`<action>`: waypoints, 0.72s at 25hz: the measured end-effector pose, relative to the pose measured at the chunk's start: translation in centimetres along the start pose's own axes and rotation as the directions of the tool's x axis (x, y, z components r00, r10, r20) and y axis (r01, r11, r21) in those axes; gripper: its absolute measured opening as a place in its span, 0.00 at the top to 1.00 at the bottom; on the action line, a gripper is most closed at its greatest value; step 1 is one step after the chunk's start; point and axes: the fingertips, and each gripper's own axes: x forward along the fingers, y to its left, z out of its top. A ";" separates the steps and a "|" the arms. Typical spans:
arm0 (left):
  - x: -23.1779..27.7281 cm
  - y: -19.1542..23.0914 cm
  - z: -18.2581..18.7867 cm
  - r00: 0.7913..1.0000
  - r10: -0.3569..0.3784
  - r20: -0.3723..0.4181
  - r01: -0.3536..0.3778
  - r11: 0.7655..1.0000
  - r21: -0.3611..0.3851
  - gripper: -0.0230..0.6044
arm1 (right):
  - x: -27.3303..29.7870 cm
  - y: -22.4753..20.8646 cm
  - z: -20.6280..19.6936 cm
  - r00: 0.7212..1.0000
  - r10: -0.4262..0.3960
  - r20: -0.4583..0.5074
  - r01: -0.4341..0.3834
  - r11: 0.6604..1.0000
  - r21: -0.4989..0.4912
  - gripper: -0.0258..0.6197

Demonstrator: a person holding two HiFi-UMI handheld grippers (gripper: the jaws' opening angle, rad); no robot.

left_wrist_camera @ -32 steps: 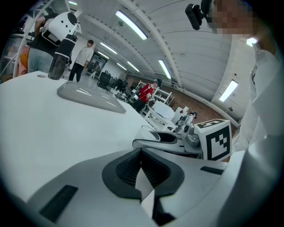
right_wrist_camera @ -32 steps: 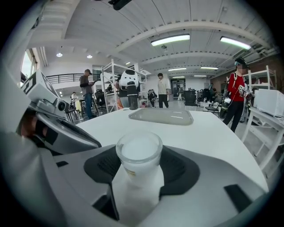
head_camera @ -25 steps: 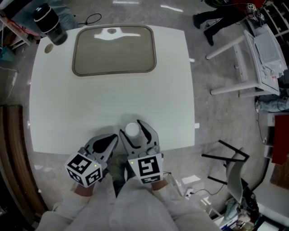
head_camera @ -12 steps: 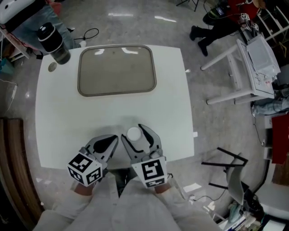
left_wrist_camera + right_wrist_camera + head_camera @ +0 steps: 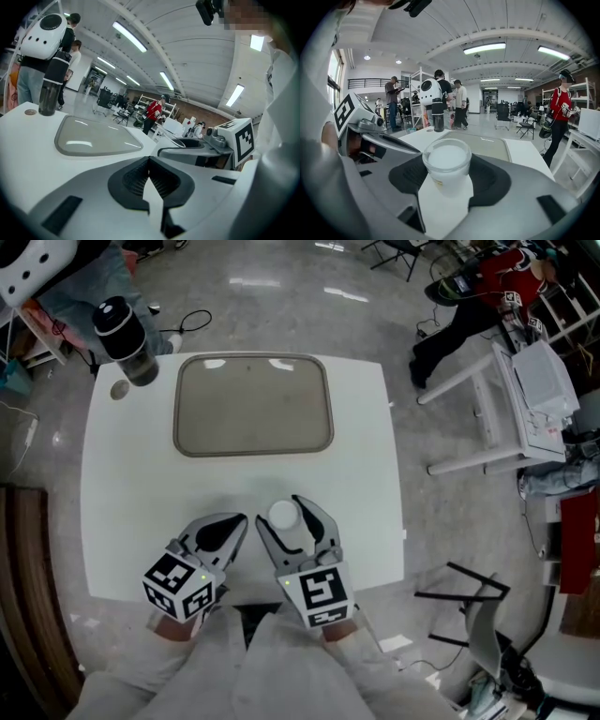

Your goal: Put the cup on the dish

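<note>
Head view: you hold both hand-held grippers over the near edge of the white worktop [image 5: 361,474]. Your right hand-held gripper [image 5: 284,518] has its jaws spread wide and closed on the cup [image 5: 280,513], a small pale cup seen from above, upright between the two dark pads. Your left hand-held gripper [image 5: 236,520] sits just beside it, jaws drawn together to a point with nothing in them. The dish [image 5: 253,405], a shallow grey-brown tray with rounded corners, lies at the far side of the worktop, well apart from the cup. A dark bottle [image 5: 125,329] stands at the far left corner, just beside the dish.

Left gripper view: your jaws meet in front of the camera and the ribbed pads hold nothing. Beyond them the dish [image 5: 93,138] lies flat and bare, with the bottle [image 5: 48,96] upright behind its left end. Your right hand-held gripper shows at the right.

Right gripper view: the cup [image 5: 446,161] stands upright between the jaws, a pad pressed to each side, and it is filled with something white. The dish [image 5: 487,143] lies farther ahead on the worktop, and whether the cup's base touches the worktop you cannot tell
</note>
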 end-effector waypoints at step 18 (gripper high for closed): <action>3.3 7.7 5.9 0.991 0.126 0.049 -0.127 0.992 0.005 0.97 | 8.0 -4.9 4.2 0.998 0.061 -0.001 -0.061 0.998 -0.021 0.54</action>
